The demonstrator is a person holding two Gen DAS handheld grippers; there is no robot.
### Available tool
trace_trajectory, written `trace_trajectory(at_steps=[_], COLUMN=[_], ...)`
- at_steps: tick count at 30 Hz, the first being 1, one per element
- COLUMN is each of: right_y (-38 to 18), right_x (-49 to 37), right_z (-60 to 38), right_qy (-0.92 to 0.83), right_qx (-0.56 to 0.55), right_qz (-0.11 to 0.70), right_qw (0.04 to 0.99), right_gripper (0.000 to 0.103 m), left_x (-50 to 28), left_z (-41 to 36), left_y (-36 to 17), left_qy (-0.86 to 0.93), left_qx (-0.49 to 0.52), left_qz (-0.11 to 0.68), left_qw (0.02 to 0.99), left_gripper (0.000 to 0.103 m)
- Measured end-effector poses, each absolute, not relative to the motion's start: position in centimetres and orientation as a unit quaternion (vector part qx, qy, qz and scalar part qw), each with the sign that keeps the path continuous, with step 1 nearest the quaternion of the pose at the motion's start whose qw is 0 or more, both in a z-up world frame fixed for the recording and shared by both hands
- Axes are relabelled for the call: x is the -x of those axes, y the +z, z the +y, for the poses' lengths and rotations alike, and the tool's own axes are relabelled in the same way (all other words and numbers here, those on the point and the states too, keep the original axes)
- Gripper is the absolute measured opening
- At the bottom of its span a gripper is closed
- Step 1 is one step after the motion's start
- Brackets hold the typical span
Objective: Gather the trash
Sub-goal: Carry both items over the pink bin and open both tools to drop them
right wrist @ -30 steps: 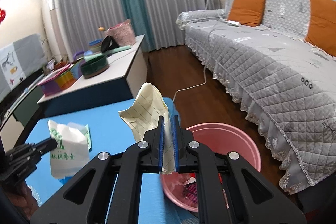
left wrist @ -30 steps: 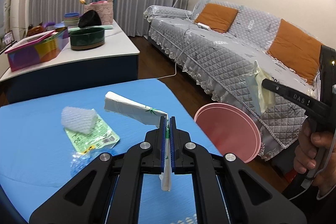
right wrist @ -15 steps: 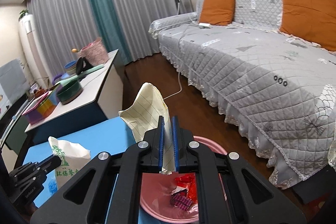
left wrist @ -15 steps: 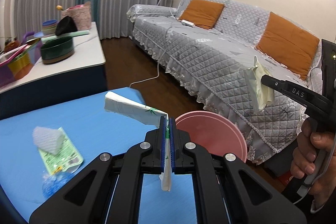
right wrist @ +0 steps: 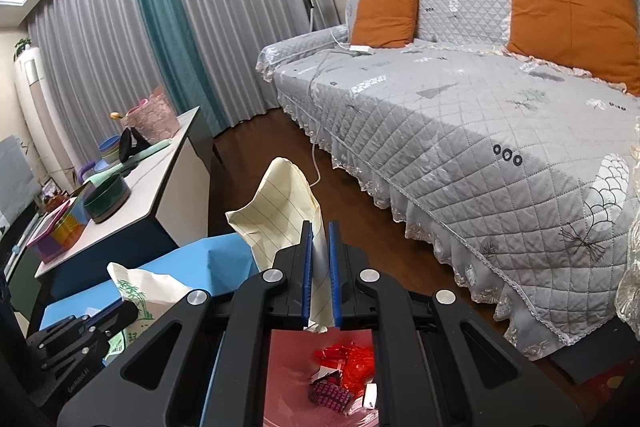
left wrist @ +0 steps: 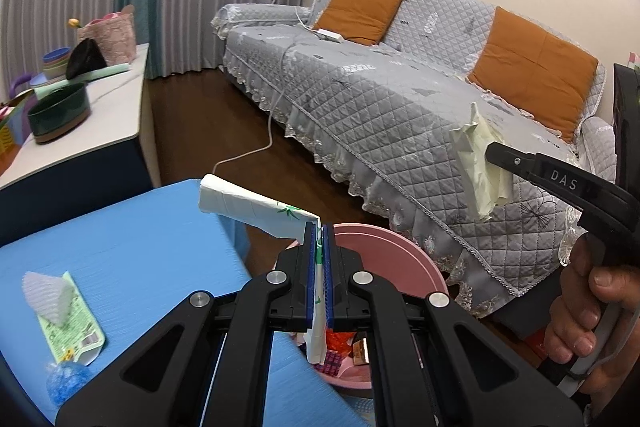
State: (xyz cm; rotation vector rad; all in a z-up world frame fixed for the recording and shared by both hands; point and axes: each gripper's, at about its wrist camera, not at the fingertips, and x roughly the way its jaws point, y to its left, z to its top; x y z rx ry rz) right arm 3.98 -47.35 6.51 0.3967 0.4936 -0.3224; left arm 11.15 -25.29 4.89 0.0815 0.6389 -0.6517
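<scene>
We find the pink bin (right wrist: 320, 383) on the floor just beside the blue table (left wrist: 132, 247), with red wrappers (right wrist: 348, 357) and other scraps already lying inside. Directly above it, our right tool (right wrist: 319, 275) is clamped on a crumpled sheet of lined yellow paper (right wrist: 280, 211), which stands up past the fingertips. Our left tool (left wrist: 319, 267) is clamped on a white tissue packet (left wrist: 248, 205) with a green leaf print; the packet's free end juts left over the table edge, while the tool sits above the bin's near rim. On the table we note a green-printed wrapper (left wrist: 72, 319) with a piece of white foam netting (left wrist: 46, 293) on it, and a blue crinkled wrapper (left wrist: 66, 385) just beside. A grey quilted sofa (left wrist: 400, 107) stands beyond the bin.
</scene>
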Motion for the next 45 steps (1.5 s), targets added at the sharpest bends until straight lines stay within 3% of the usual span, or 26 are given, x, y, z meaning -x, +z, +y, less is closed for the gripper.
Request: trace_trajectory(at_steps=[38,41,45], right_y=[4.0,3.9,3.6], right_x=[-6.0,-6.1,-6.3], right_z=[-47.8,-47.8,-47.7], right_qy=[-0.158,-0.162,-0.163], right_qx=[-0.199,-0.202,-0.201], right_qz=[0.288,0.289,0.296], right_qw=[0.923,0.922,0.920], right_gripper=[0.010,0.015,0.044], left_x=[-12.2,-12.0,-12.0], left_z=[-29.0,-29.1,-28.8], left_y=[0.7,0.6,0.7], left_qy=[-0.331,-0.336,-0.336], left_qx=[-0.058,-0.057,-0.059], left_qz=[0.354,0.359,0.362], left_qw=[0.873,0.869,0.867], left_gripper=[0.004,0.004,0.006])
